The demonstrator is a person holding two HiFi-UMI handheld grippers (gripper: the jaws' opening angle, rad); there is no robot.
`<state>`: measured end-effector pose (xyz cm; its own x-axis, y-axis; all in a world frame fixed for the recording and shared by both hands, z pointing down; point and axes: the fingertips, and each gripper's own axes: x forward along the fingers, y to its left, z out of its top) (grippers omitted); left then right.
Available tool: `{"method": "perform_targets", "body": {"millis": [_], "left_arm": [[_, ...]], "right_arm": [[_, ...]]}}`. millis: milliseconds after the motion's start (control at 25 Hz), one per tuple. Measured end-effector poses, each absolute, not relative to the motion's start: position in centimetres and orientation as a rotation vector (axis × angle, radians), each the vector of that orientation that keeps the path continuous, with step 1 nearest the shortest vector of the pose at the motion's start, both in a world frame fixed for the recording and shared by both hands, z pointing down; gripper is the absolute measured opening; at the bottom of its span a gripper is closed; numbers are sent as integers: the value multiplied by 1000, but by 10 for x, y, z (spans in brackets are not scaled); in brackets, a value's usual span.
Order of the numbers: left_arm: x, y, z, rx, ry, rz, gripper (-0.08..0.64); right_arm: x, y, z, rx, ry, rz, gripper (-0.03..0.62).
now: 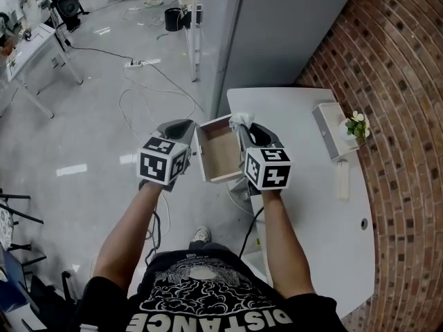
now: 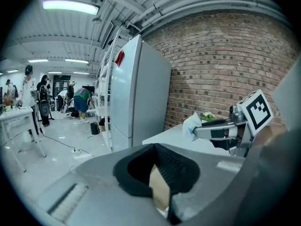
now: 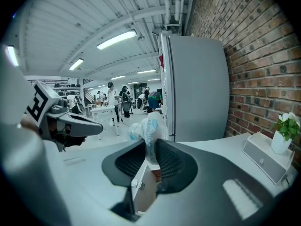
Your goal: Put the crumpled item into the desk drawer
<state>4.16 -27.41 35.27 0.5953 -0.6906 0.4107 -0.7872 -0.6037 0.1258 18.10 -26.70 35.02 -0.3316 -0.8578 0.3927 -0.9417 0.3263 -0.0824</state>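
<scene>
Working at a white desk [image 1: 304, 192] set against a brick wall [image 1: 401, 81], with a tall grey cabinet [image 1: 291, 26] standing behind it. Pinching the crumpled item [image 1: 241, 120], a white wad with blue print, between the pads of the right gripper [image 1: 248, 126]; keeping the jaws clamped on it, the wad sticking up past the tips. Holding it above the far corner of the open drawer [image 1: 220, 151], right by the desk's edge and not yet inside. Showing the drawer's brown wooden floor, its white front panel facing the left gripper [image 1: 181, 124]. Hovering that left gripper just beside the drawer front, jaws standing apart and gripping nothing, with only a strip of the drawer's brown wood showing low in the gap. Leaving a small white box [image 1: 331, 131] and a little potted plant [image 1: 357, 125] well apart from the drawer, close to the wall. Trailing cables [image 1: 138, 95] across the pale floor [image 1: 83, 144], with people and tables far back in the room.
</scene>
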Motion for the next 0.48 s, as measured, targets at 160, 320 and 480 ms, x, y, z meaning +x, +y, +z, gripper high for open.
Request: {"method": "perform_targets", "body": {"millis": [160, 320, 480], "left_arm": [[41, -276, 357, 2521, -1213, 470, -2], [43, -278, 363, 2509, -1216, 486, -2], [40, -279, 368, 2499, -1232, 502, -2]], "right_arm": [[179, -269, 353, 1607, -2321, 436, 75], [178, -270, 362, 1580, -2321, 446, 75], [171, -272, 369, 1554, -2324, 459, 75]]}}
